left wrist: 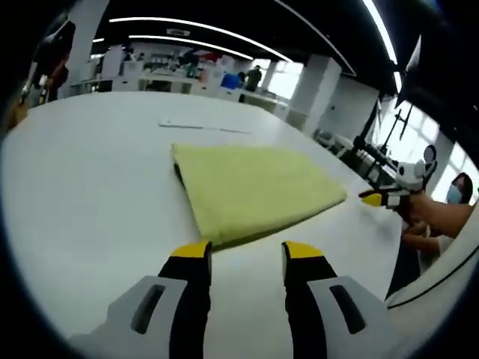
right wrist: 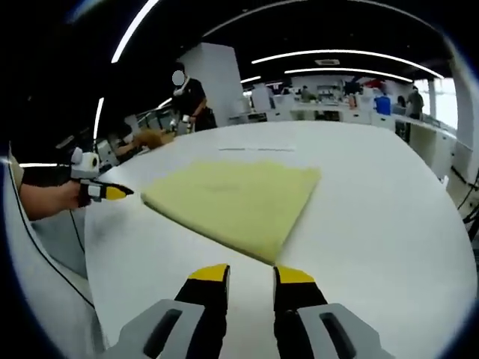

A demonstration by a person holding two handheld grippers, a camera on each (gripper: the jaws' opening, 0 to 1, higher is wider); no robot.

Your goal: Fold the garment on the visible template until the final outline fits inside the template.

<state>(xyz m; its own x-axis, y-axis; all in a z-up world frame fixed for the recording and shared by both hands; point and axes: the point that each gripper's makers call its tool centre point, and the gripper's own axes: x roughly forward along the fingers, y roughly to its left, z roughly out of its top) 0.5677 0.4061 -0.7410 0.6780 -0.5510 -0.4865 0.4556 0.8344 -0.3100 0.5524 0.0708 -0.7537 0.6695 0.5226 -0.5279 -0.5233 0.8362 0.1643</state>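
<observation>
A yellow-green garment [left wrist: 254, 191] lies folded flat into a rough rectangle on the white table [left wrist: 90, 194]. My left gripper [left wrist: 247, 254] stands open just short of the garment's near edge, with nothing between its jaws. The right gripper [left wrist: 383, 197] shows at the garment's right corner, held by a hand. In the right gripper view the garment [right wrist: 236, 198] points one corner at my right gripper [right wrist: 252, 275], which is open and empty just off that corner. The left gripper [right wrist: 108, 192] sits at the garment's left tip. A thin line mark [left wrist: 202, 127] runs on the table beyond the garment.
The table's curved edge [right wrist: 90, 247] drops off on the left of the right gripper view, with cables beneath it. A person [right wrist: 191, 93] stands past the far edge. Desks and equipment [left wrist: 187, 71] fill the background. A stand [left wrist: 374, 127] rises off the table's right side.
</observation>
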